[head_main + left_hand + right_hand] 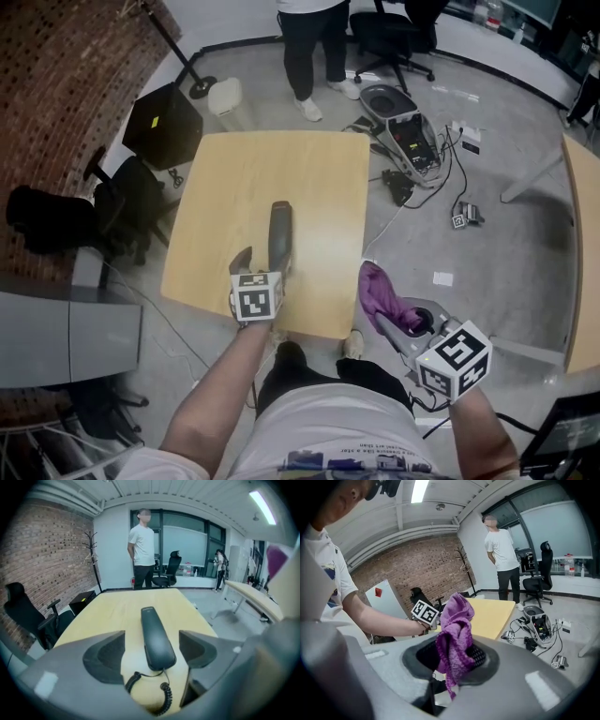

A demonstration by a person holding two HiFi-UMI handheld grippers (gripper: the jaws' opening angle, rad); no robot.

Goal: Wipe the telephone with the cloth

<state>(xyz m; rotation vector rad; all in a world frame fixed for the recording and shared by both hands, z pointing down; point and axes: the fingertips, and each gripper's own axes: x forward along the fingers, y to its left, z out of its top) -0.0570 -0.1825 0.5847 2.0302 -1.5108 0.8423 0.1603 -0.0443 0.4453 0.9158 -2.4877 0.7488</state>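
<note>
The left claw (263, 267) stands wide apart, its jaws on either side of the near end of the black telephone handset (154, 630) without touching it. The handset lies flat on the wooden surface (234, 178), its coiled cord (165, 699) trailing towards the claw. The right claw (452, 657) is clamped on the purple cloth (455, 630), held off the surface's near right corner

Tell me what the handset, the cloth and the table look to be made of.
The handset: probably hard plastic, dark and smooth, with a dull sheen along its back.
The cloth: soft purple fabric, perhaps microfibre or terry, with a fuzzy surface and limp folds.
The table: light wood or wood-look laminate, an even pale yellow, smooth, with faint glare.
</note>
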